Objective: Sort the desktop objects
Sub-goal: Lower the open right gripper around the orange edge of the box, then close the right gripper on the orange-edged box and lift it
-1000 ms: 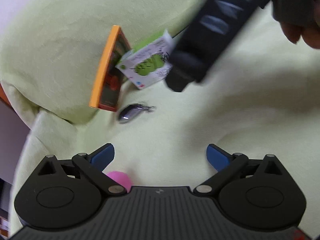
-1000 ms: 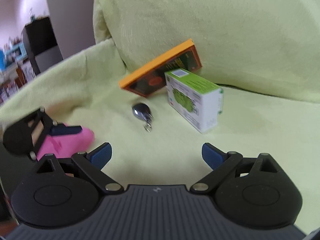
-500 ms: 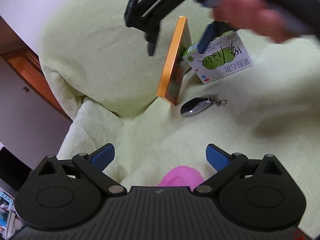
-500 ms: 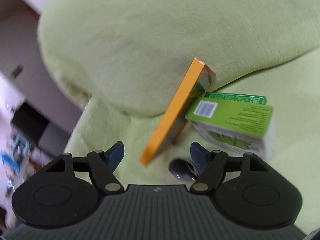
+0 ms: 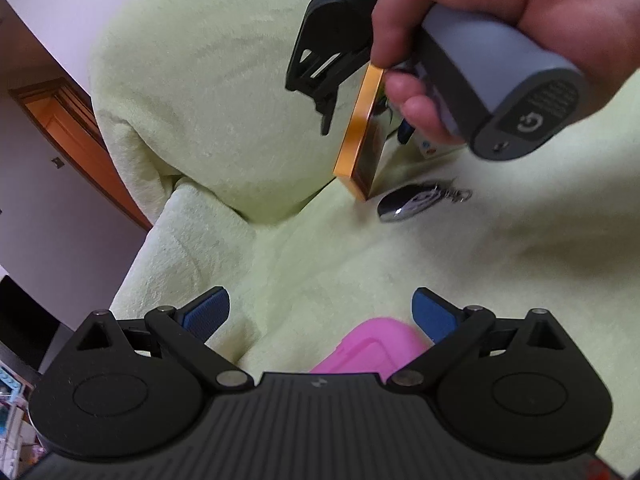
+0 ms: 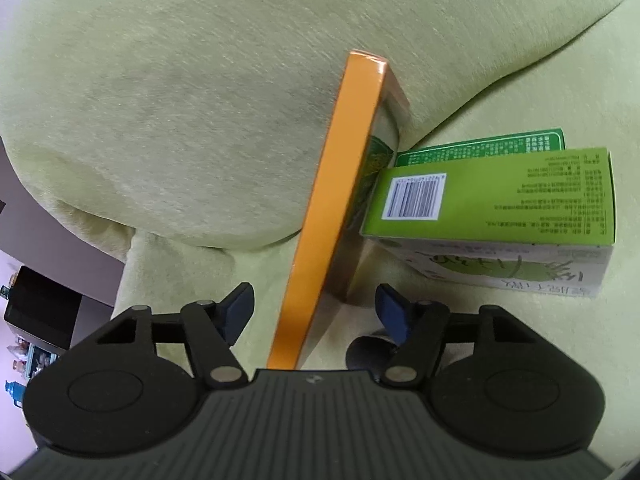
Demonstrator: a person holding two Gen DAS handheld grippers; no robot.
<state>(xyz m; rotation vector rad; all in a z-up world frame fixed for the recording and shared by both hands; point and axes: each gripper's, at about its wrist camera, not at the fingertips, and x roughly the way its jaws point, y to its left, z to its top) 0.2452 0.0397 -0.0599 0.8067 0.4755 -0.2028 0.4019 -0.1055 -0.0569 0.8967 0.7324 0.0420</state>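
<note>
Left gripper (image 5: 320,312): jaws spread wide, nothing between the two blue pads, positioned low over the pale green sofa cover (image 5: 500,272). One pink object (image 5: 370,346) lies on the cover directly below it, partly hidden behind the gripper body and just beside the right-hand pad; its type cannot be determined. Further out, one silver key fob (image 5: 404,206) with a short chain rests flat on the seat, near the lower corner of one orange box (image 5: 358,132). The orange box stands on edge and leans against the sofa backrest (image 5: 208,92). Right gripper (image 6: 314,308): jaws spread, one pad on each side of the narrow orange edge of the box (image 6: 332,208), both pads apart from it, no contact visible. In the left wrist view a person's hand (image 5: 500,24) holds the grey handle of this gripper above the box. Beyond the orange box, one green-and-white carton (image 6: 492,216) with a barcode lies on the seat, one end just beside the box face. Count: two boxes, one fob, one pink object.
</note>
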